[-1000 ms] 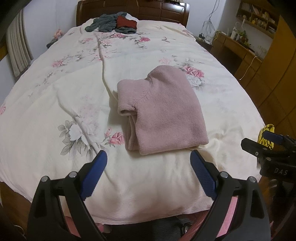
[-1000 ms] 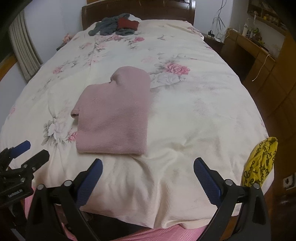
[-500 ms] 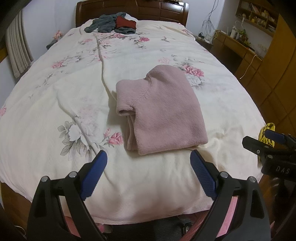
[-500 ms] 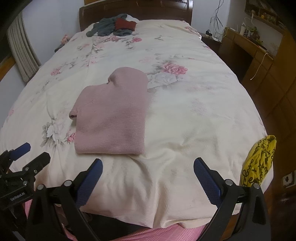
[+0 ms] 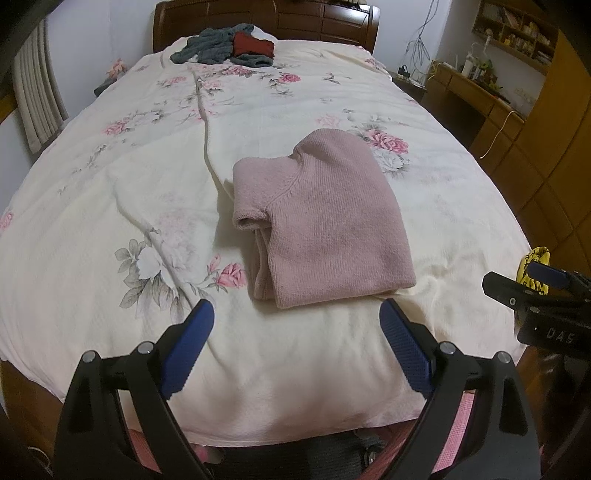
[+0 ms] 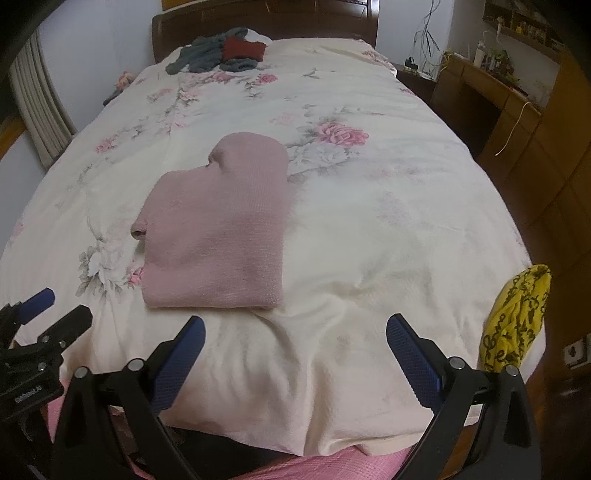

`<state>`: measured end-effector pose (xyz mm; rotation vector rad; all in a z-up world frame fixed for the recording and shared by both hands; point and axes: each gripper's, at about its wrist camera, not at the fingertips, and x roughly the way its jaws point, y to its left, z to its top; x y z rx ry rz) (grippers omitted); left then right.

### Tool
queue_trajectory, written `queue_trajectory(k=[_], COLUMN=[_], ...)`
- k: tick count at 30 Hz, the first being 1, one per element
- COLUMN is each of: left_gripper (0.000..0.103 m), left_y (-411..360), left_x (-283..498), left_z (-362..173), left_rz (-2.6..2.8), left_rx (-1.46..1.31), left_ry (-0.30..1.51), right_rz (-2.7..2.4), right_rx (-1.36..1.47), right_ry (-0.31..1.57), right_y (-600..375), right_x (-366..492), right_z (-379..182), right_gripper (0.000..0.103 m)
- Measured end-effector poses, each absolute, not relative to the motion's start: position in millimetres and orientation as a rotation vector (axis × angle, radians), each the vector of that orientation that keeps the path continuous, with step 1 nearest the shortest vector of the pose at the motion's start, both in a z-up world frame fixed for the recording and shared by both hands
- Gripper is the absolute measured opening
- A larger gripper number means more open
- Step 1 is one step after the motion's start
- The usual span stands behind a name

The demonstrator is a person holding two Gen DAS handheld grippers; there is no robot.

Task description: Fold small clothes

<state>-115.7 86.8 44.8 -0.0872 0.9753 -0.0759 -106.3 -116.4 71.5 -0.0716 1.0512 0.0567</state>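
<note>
A pink knitted sweater [image 5: 325, 218] [image 6: 221, 225] lies folded into a compact block on the floral bedspread [image 5: 110, 206] [image 6: 388, 221], a sleeve cuff showing at its left edge. My left gripper [image 5: 295, 328] hovers open over the bed's near edge, just short of the sweater's hem, nothing between its blue pads. My right gripper [image 6: 295, 343] is also open and empty, slightly right of the sweater. Each gripper shows at the side of the other's view.
A heap of grey and dark red clothes [image 5: 225, 48] [image 6: 218, 53] lies by the wooden headboard [image 5: 266, 18]. A yellow patterned cloth [image 6: 517, 317] hangs at the bed's near right corner. A wooden desk and cabinets [image 5: 517, 110] line the right wall.
Both views have shifted only slightly; the sweater lies as before and both grippers stay open.
</note>
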Motion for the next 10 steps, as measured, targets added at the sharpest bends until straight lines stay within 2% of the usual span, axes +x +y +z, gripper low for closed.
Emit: queue_trajectory(k=[10], left_gripper=[0.09], left_y=[86.4], left_x=[-116.2], left_z=[45.0], left_rz=[-0.075], left_rx=[-0.085], left_ry=[0.969], right_rz=[0.05], right_rx=[-0.044], right_ry=[1.061], right_y=[-120.9], right_x=[-105.0], right_z=[72.8], right_gripper=[0.099])
